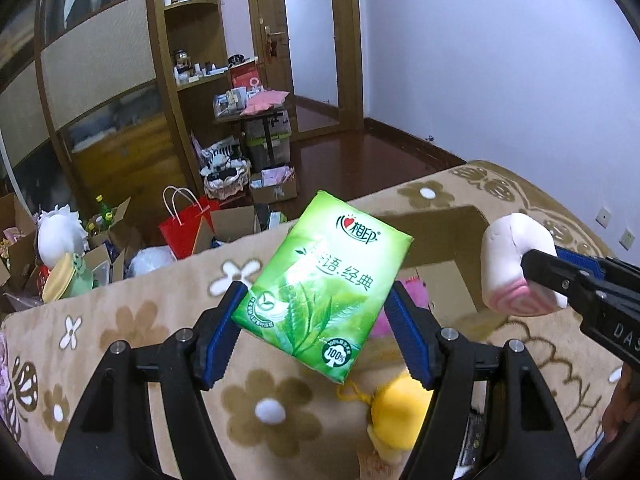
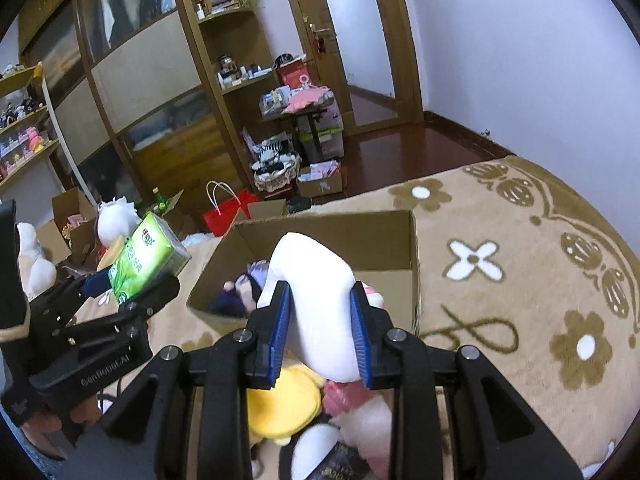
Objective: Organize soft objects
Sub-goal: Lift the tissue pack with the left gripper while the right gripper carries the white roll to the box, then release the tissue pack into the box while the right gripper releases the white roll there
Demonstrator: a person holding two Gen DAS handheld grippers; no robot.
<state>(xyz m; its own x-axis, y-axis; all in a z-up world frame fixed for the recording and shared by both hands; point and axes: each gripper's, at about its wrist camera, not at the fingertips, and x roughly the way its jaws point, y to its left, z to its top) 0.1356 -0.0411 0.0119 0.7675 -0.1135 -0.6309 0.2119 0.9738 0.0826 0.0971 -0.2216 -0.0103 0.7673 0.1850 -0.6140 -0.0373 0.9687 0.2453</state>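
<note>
Right wrist view: right gripper (image 2: pixel 320 328) pinches the white plush (image 2: pixel 316 280), left gripper (image 2: pixel 132 284) clamps the tissue pack (image 2: pixel 148 260); either could slip short of the cardboard box (image 2: pixel 320 228).

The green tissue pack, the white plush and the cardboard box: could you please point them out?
green tissue pack (image 1: pixel 320 280), left wrist view, printed front.
white plush (image 2: pixel 316 300), right wrist view, its body.
cardboard box (image 2: pixel 320 228), right wrist view, far inner wall.

Flowered beige blanket (image 2: pixel 520 280) under cardboard box (image 2: pixel 400 236) and yellow plush (image 1: pixel 400 412)
</note>
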